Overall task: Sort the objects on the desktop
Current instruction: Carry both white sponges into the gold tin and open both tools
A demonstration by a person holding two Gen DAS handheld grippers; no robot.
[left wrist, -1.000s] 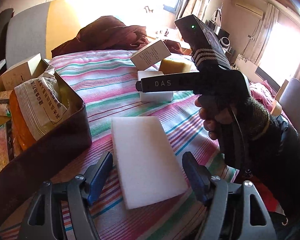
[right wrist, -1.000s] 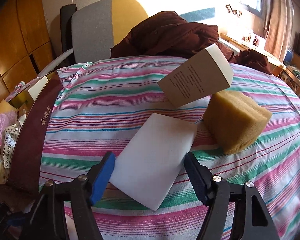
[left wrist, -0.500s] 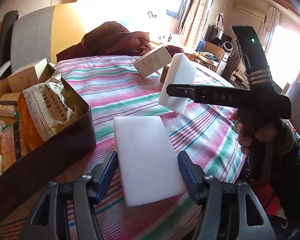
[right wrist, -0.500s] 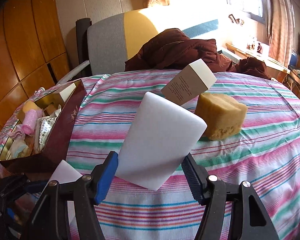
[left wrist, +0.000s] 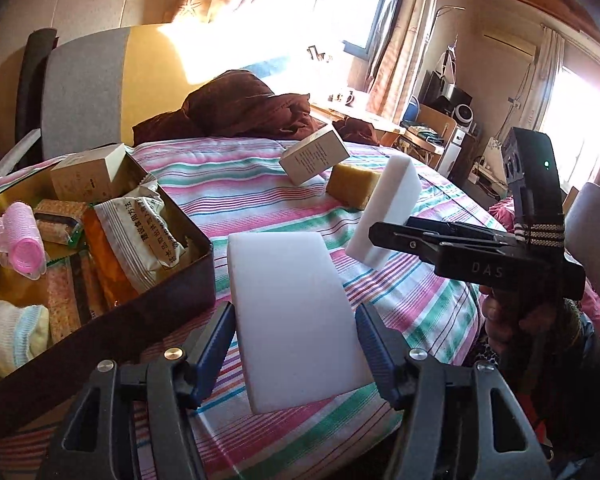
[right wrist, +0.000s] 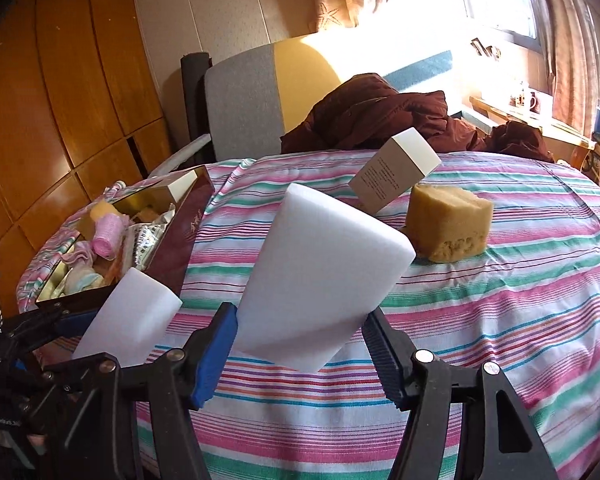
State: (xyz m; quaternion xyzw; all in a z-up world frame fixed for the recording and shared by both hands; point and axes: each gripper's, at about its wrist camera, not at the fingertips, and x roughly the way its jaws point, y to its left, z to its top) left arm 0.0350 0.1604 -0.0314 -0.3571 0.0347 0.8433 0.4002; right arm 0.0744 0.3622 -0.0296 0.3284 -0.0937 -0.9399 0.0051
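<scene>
Both white sponges (left wrist: 296, 320) (right wrist: 320, 280) now airborne

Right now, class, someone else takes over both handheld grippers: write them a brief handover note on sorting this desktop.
Left gripper: shut on a white foam block, lifted off the striped cloth.
Right gripper: shut on a second white foam block, also in the air.
The dark box at the left already holds hair rollers, snack packets and a carton.
Left on the cloth: the yellow sponge and the small carton propped on it.
Next, probably: put both blocks in the box, then fetch those two.
</scene>
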